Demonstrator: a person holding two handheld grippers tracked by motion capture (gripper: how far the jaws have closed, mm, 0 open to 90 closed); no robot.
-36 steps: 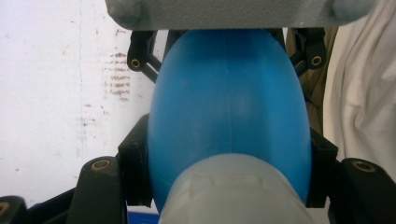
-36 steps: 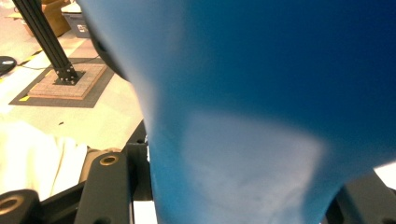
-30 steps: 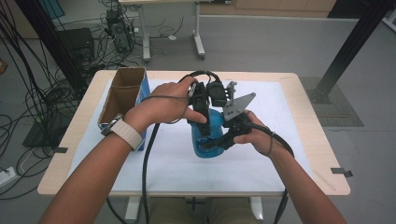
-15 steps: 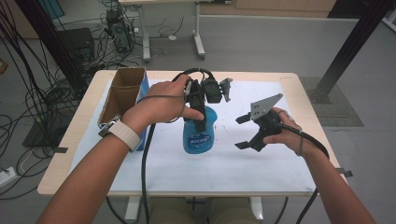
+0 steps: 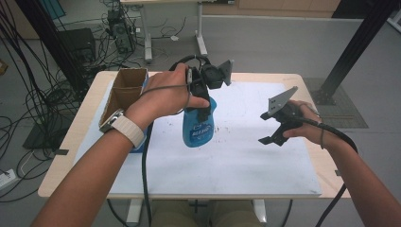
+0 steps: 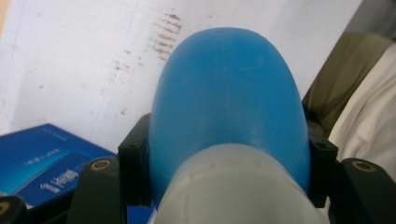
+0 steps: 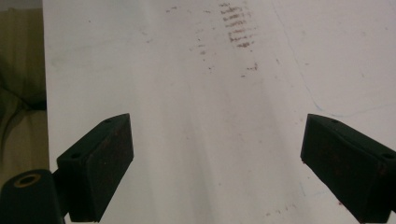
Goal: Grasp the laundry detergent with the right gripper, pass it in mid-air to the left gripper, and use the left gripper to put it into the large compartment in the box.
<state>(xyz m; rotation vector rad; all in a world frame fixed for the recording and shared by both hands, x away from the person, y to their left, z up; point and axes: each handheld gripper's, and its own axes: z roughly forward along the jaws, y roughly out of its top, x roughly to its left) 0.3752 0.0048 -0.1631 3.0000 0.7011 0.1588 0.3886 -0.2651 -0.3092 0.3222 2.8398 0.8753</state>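
At nine o'clock on the desk (image 5: 302, 85) stands an open cardboard box (image 5: 124, 90), with a flat blue carton (image 6: 44, 161) just beside it. Toward centre, the left tool (image 5: 204, 101) is clamped on a blue bottle (image 5: 198, 127), gripping the upper body just below the pale collar; the left gripper view confirms a jaw pressing each flank. The bottle hangs neck-up above the sheet, apparently clear of it. Judged stiff moulded plastic, smooth and somewhat slippery, light to moderate depending on fill; not fragile. The shoulder is rounded, so the present hold below the collar looks the soundest point. At three o'clock the right tool (image 5: 272, 127) stands well apart from the bottle, jaws wide and holding nothing. The desk carries a white sheet (image 5: 246, 161) with brown scuff marks. The room beyond shows grey floor, loose cables and another desk at twelve o'clock.
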